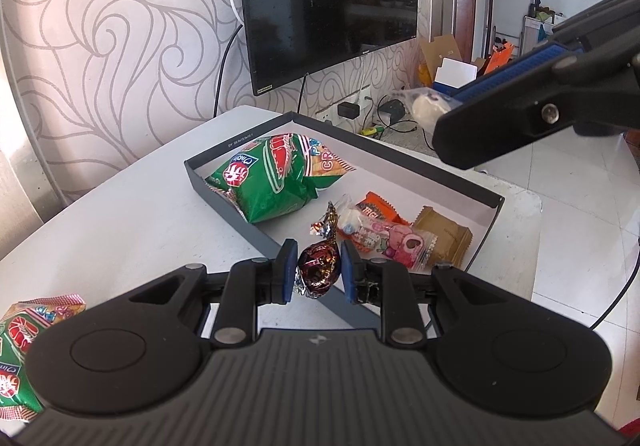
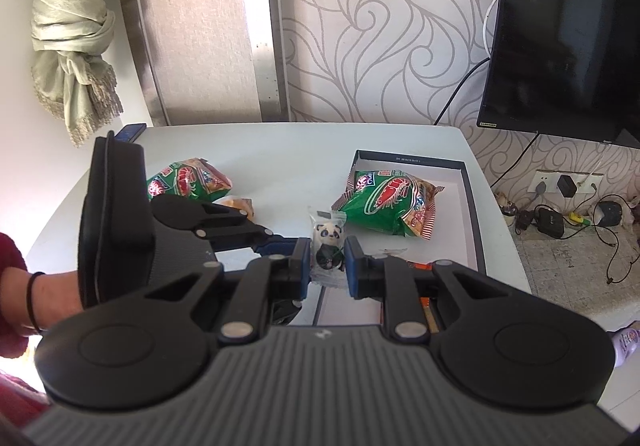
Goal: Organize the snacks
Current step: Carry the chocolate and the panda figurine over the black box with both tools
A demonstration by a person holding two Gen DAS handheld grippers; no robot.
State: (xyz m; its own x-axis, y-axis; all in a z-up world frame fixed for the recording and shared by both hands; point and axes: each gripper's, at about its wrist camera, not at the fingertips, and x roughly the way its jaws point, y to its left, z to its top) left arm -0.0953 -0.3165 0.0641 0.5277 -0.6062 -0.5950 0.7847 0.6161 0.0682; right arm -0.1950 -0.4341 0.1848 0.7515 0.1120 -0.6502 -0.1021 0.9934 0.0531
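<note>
Between the blue pads of the left gripper (image 1: 317, 273): a foil-wrapped chocolate (image 1: 318, 270), pinched narrow at its round body, twisted tail pointing up and away. Held just above the near rim of the dark shallow box (image 1: 486, 215), probably so as to drop among the small sweets already gathered at the box's near right end: a pink candy packet (image 1: 394, 242), an orange wrapper (image 1: 380, 207), a brown biscuit packet (image 1: 444, 238). Farther left inside the box, a green shrimp-cracker bag (image 1: 276, 177), kept apart from the small pieces, seemingly sorted by size. Gripper tilted downward over the white table (image 1: 132, 213), body low and close to the box edge.

Clamped narrowly in the right gripper (image 2: 328, 260): a panda sweet in clear wrap (image 2: 328, 242), carried higher over the box, waiting its turn by the look of it. Wrist angled down as well. Left of it in the right wrist view, a bare wrist with a black band (image 2: 34, 298) and a red sleeve behind the left gripper. Still outside the box on the table's far left: a second green shrimp-cracker bag (image 2: 188, 181) with a small orange packet (image 2: 236, 203) beside it.
</note>
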